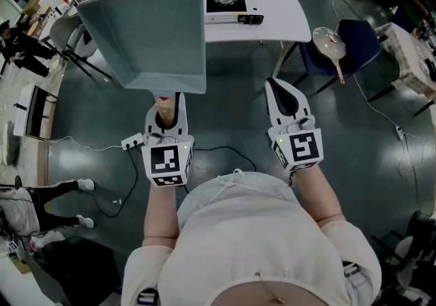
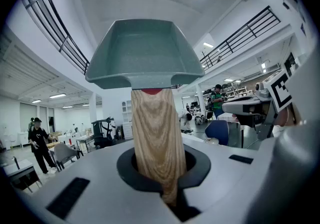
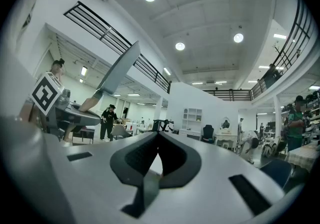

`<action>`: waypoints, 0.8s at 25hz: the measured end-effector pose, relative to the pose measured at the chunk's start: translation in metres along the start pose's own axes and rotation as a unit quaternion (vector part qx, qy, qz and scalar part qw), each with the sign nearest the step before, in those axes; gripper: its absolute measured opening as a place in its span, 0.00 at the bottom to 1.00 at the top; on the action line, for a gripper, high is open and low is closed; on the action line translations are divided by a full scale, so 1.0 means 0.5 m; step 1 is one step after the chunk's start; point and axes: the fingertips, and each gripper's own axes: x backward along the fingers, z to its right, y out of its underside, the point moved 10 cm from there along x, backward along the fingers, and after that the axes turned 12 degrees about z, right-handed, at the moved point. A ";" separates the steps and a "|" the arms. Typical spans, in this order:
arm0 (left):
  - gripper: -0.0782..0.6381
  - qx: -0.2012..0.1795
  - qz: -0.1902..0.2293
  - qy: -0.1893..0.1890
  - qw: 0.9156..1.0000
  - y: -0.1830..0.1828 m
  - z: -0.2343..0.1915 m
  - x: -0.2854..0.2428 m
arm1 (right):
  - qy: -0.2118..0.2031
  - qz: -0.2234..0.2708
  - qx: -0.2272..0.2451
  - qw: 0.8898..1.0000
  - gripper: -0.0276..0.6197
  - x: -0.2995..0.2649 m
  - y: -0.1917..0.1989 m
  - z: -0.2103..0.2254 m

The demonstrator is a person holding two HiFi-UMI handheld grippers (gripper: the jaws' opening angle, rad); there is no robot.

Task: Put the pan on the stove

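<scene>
My left gripper (image 1: 167,103) is shut tight on the wooden handle (image 1: 163,118) of the grey-green pan (image 1: 146,35); I hold it by the handle so the deep square part sticks out in front of me, up in the air and level, and nothing can tip out; the pan is not on the stove yet, it hangs well apart from it, nearer to me than the table; the end of the handle goes down between my jaws, so I cannot see how far in it sits; the pan also covers the left end of the white table (image 1: 293,18), so what lies under it there I cannot tell.

The stove (image 1: 228,1) sits on the table a bit right of the pan, its top bare, I think so a pan can go straight on; its knobs are too small to make out.

My right gripper (image 1: 286,93) is closed with nothing in it; it waits beside the left one, maybe to help steady the pan later.

Far right, another pan (image 1: 330,44) lies on a blue chair (image 1: 361,42); whether there is anything in it I cannot tell.
</scene>
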 end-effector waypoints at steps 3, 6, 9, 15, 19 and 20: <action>0.15 0.001 -0.007 0.003 1.000 0.005 -0.010 0.003 | -0.002 -0.002 0.007 1.000 0.05 -0.003 -0.002 -0.012; 0.15 0.009 -0.010 0.007 1.000 0.013 -0.022 0.009 | 0.004 -0.008 0.008 1.000 0.05 -0.003 -0.003 -0.028; 0.15 0.014 -0.013 0.013 1.000 0.024 -0.041 0.014 | 0.010 -0.013 0.005 1.000 0.05 -0.009 0.005 -0.047; 0.15 0.012 -0.040 0.016 0.999 0.065 -0.084 0.027 | 0.043 -0.023 -0.016 0.999 0.05 -0.028 0.036 -0.076; 0.15 0.009 -0.055 0.012 0.998 0.083 -0.106 0.008 | 0.048 -0.028 -0.016 0.998 0.05 -0.053 0.052 -0.069; 0.15 0.010 -0.060 0.010 0.998 0.089 -0.109 -0.001 | 0.048 -0.028 -0.017 0.998 0.05 -0.061 0.058 -0.062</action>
